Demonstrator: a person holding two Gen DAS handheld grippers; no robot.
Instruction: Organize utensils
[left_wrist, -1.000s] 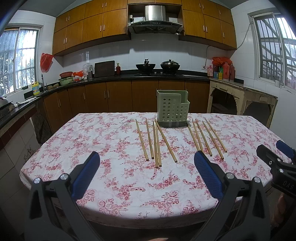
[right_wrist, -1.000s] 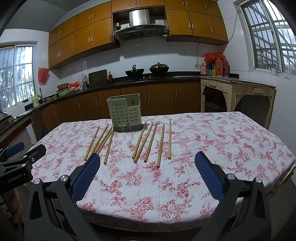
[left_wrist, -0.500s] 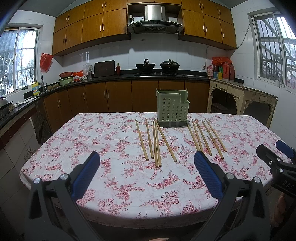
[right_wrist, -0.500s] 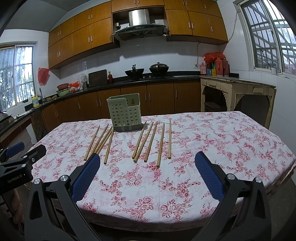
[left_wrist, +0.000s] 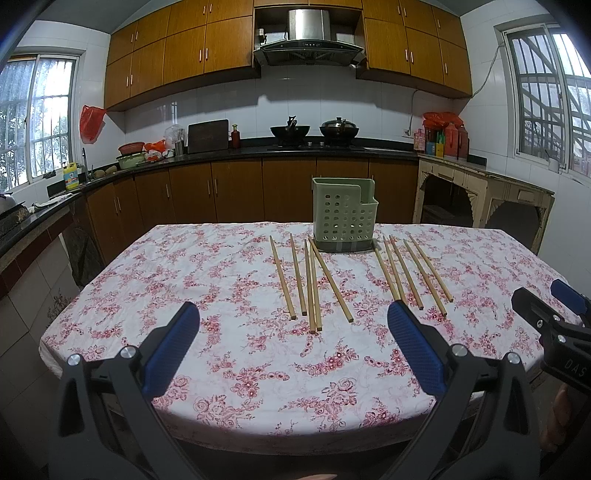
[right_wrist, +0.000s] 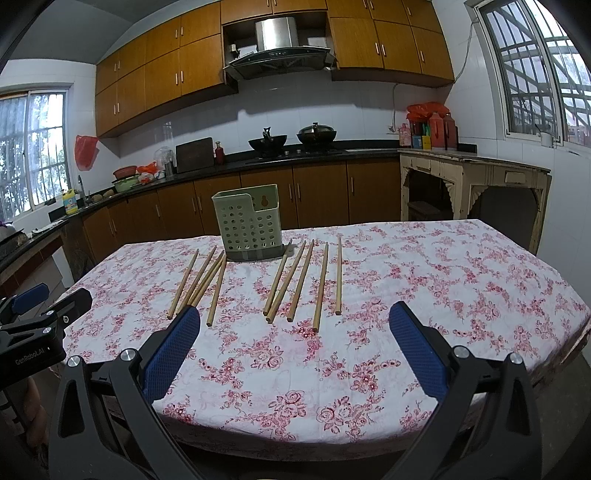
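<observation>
Ten wooden chopsticks lie on the worktop (left_wrist: 229, 369) in two fans before a green perforated holder (left_wrist: 343, 221): the left group (left_wrist: 310, 284) of five, then the right group (left_wrist: 413, 273) of five, whose innermost stick ends touching the holder's base. They look light, stiff and smooth, so likely to roll or slip under hard pads; a pinch near mid-length, across the stick, should balance each one best. The holder seems light plastic and could tip if nudged. The left gripper (left_wrist: 291, 332) hovers at the near edge with its jaws spread wide and empty. The right gripper (right_wrist: 295, 332) does likewise, nothing between its blue pads. On the left gripper's body, seen from the right wrist, reads "GenRobot.AI"; on the right gripper's body only "DAS" shows.
</observation>
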